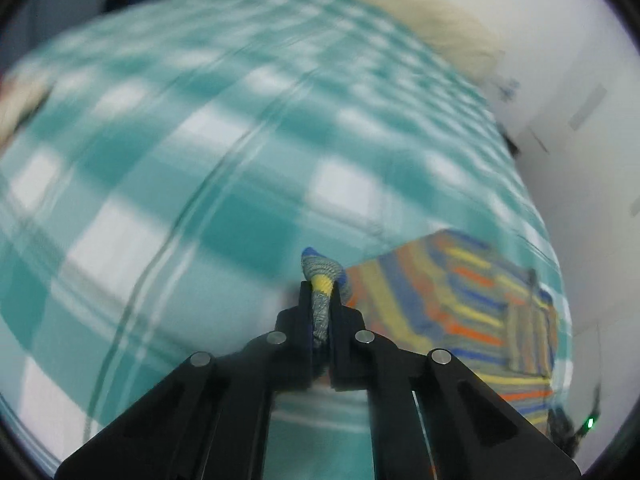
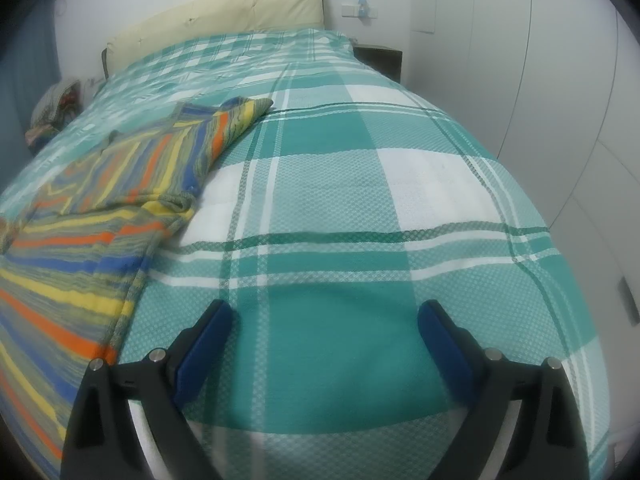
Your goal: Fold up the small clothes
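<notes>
The left claw [image 1: 320,292] is pressed together on a bunched corner of the striped sweater [image 1: 460,312]. The pinched part sticks out past the tips and shows grey, yellow and blue knit. In the left wrist view the rest of the sweater spreads to the right of the claw, on the bedspread [image 1: 200,152]. This view is blurred, so small details of the cloth are hard to read.

The right claw [image 2: 325,312] is spread wide and holds nothing. Its two blue pads [image 2: 204,344] stand well apart, and between them only the checked bedspread [image 2: 360,200] shows, in green, pale green and white squares.

In the right wrist view the sweater [image 2: 100,200] lies on the left side of the bed, from the near left edge toward the far middle. It has stripes of orange, yellow, blue and grey. One part is turned over the body, and a sleeve end [image 2: 256,110] points to the far right. The near edge of the sweater is just beside the left finger of the right claw; I cannot tell if they touch.

At the far end of the bed stands a cream headboard [image 2: 248,12]. A dark nightstand [image 2: 380,60] is at the far right, beside white wardrobe doors [image 2: 540,80]. Some bundled cloth [image 2: 56,108] lies at the far left.
</notes>
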The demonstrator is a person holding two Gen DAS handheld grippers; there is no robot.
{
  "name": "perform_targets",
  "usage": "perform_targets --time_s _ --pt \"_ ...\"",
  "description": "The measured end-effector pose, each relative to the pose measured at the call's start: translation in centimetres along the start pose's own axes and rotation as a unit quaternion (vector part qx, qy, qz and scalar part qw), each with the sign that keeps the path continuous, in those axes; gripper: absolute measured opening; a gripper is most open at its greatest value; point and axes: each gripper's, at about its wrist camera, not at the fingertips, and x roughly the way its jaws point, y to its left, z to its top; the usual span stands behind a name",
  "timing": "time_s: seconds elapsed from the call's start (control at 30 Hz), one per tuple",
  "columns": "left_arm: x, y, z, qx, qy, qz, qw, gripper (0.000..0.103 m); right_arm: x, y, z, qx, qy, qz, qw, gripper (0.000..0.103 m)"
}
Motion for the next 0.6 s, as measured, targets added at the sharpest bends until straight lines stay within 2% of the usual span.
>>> perform_targets --time_s 0.1,0.17,0.3,0.33,0.37,0.4,0.43,0.47,0.6 --pt "-0.9 -8.5 1.7 0.084 -0.006 -0.03 0.996 0.004 0.1 0.1 0.0 -0.001 0.002 -0.001 1.0 0.095" --pt "-0.7 -15.0 1.8 0.142 0.002 -0.056 0.9883 0.004 0.1 0.1 0.0 -0.003 0.003 -0.004 1.0 0.096" --pt "1.8 -24.2 -0.9 0.215 0.039 -0.093 0.9713 0.005 0.1 0.1 0.0 -0.002 0.003 -0.003 1.0 0.096" --pt "3.4 -26.5 -2.2 0.233 0.061 -0.105 0.9649 0.012 0.1 0.1 0.0 -0.002 0.003 -0.003 1.0 0.096" --pt "4.9 -28.1 -3.3 0.244 0.081 -0.107 0.9604 0.03 0.1 0.1 0.0 -0.002 0.003 -0.003 1.0 0.096" --pt "5.9 -28.9 -4.1 0.248 0.097 -0.101 0.9586 0.044 0.2 0.1 0.1 -0.002 0.003 -0.003 1.0 0.096" --pt "6.7 -29.4 -4.6 0.247 0.102 -0.092 0.9592 0.065 0.1 0.1 0.0 -0.002 0.003 -0.003 1.0 0.096" --pt "7.1 -29.5 -4.9 0.243 0.096 -0.086 0.9614 0.069 0.1 0.1 0.0 -0.002 0.003 -0.003 1.0 0.096" --pt "6.6 -26.1 -4.0 0.206 0.077 -0.074 0.9727 0.07 0.2 0.0 0.1 0.0 0.002 0.001 1.0 0.096"
